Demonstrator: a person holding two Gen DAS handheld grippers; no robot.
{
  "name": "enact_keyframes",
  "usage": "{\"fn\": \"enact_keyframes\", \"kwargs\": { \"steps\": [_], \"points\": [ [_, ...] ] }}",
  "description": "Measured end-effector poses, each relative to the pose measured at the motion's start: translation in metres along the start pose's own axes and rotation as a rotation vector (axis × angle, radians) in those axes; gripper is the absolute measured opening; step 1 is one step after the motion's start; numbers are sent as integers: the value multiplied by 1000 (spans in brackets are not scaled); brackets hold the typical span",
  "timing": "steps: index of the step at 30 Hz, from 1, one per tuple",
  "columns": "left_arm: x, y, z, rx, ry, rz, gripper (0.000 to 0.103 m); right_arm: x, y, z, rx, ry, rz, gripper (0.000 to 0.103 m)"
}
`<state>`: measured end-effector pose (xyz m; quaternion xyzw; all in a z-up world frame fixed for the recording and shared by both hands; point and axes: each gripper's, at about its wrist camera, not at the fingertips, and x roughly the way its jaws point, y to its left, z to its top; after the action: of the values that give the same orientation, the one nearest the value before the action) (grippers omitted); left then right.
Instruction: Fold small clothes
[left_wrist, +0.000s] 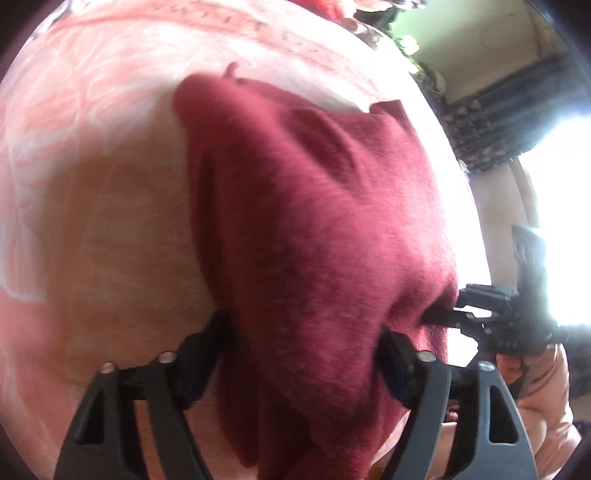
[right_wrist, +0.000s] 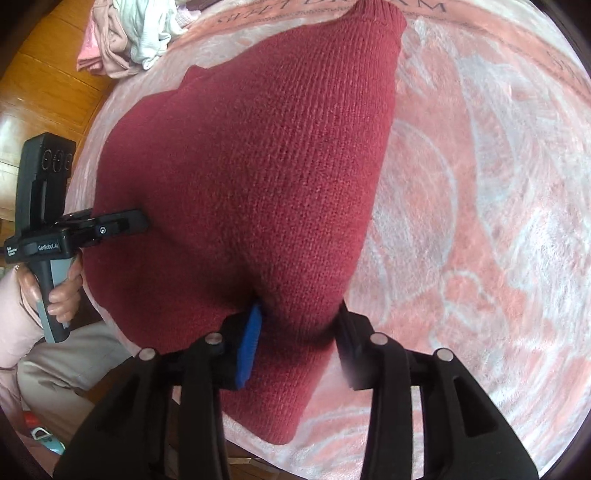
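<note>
A dark red knitted garment (left_wrist: 314, 229) hangs between both grippers above a pink and white patterned blanket (left_wrist: 92, 166). My left gripper (left_wrist: 306, 343) is shut on one near corner of it; the cloth drapes over its fingers. My right gripper (right_wrist: 299, 325) is shut on the other corner, with its blue pad (right_wrist: 251, 343) against the knit (right_wrist: 251, 155). The right gripper shows at the right of the left wrist view (left_wrist: 454, 314), pinching the cloth's edge. The left gripper shows at the left of the right wrist view (right_wrist: 136, 221). The garment's far end rests on the blanket (right_wrist: 480, 221).
A pile of pale pink and white clothes (right_wrist: 125, 40) lies at the blanket's far left corner. A wooden floor (right_wrist: 44, 85) lies beyond the bed's left edge. The person's legs (right_wrist: 59, 365) are at the near left. A bright window (left_wrist: 561, 221) glares at the right.
</note>
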<state>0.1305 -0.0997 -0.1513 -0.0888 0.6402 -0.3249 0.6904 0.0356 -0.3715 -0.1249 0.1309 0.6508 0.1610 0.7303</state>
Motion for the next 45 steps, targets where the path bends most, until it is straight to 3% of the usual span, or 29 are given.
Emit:
{"fn": "enact_keyframes", "kwargs": {
  "steps": [4,6,10,11,13,15,17,19,21,23,25,27,30,35,40,41,44,45],
  "points": [
    [-29,-3,4,13,-34,0,75,-33,-8,-1,7,-60,45,49],
    [-48,-1,15,13,-110,17,75,-47,-10,6,9,-90,24,53],
    [-60,8,38,-32,-172,25,75,-58,-18,29,40,-108,-43,57],
    [-57,10,45,-42,-175,19,71,-56,-19,35,51,-109,-45,57],
    [-46,9,57,-52,-148,2,50,-49,-22,49,65,-105,-47,56],
    [-30,12,60,-82,-102,-12,16,-37,-23,62,94,-100,-46,56],
    [-21,13,57,-90,-115,-21,11,-31,-23,71,105,-116,-25,54],
    [-28,-1,61,-26,-190,-37,10,-30,-17,73,87,-138,-31,54],
    [-36,-12,62,54,-241,-2,10,-26,-11,77,61,-152,-50,54],
    [-32,-4,65,33,-232,17,10,-23,-14,79,62,-159,-55,54],
    [-11,18,61,-16,-171,71,10,-20,-17,79,77,-158,-47,55],
    [1,27,54,-39,-169,66,12,-18,-14,79,72,-161,-60,56],
    [-10,14,54,-10,-173,89,13,-26,-11,74,60,-170,-81,53],
    [-64,-17,38,22,-299,110,16,-67,8,52,10,-224,-23,50],
    [-73,-46,14,65,-308,92,16,-64,34,26,-47,-164,15,50],
    [-71,-50,11,77,-308,125,16,-56,36,25,-54,-144,-2,48],
    [-79,-56,3,86,-409,249,16,-36,36,25,-50,-110,-31,45],
    [-85,-56,1,81,-441,251,16,-33,37,26,-49,-109,-31,45]
  ]
}}
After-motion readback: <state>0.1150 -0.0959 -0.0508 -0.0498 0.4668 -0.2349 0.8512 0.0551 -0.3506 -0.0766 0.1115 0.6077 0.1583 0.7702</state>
